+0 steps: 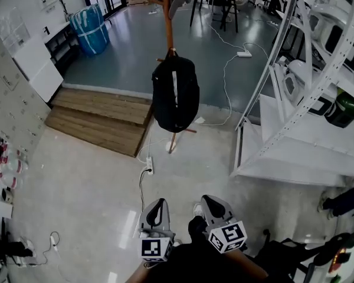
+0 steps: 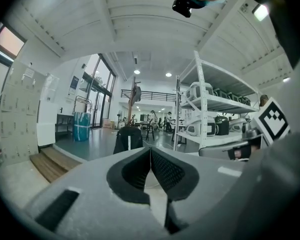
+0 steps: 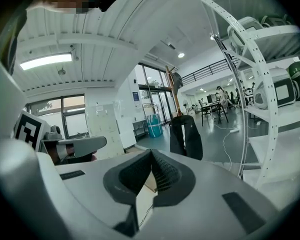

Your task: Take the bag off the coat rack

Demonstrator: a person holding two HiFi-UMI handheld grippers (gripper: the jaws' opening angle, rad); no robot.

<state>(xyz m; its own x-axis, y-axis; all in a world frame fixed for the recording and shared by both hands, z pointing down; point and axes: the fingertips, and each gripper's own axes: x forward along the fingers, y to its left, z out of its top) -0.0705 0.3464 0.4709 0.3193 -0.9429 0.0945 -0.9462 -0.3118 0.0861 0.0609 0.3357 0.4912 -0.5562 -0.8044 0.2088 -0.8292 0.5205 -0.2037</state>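
Note:
A black backpack (image 1: 175, 93) with a white stripe hangs on a wooden coat rack (image 1: 167, 22) in the middle of the room. It shows small and far off as the backpack (image 2: 128, 138) in the left gripper view and the backpack (image 3: 186, 137) in the right gripper view. My left gripper (image 1: 157, 206) and right gripper (image 1: 211, 206) are held low, close to my body, well short of the rack. Both are shut with nothing between the jaws.
A white metal shelf unit (image 1: 307, 99) with appliances stands at the right. A wooden step (image 1: 100, 119) lies left of the rack. A power strip and white cable (image 1: 148, 165) run across the floor near the rack's feet. A blue wrapped bundle (image 1: 89, 28) stands far left.

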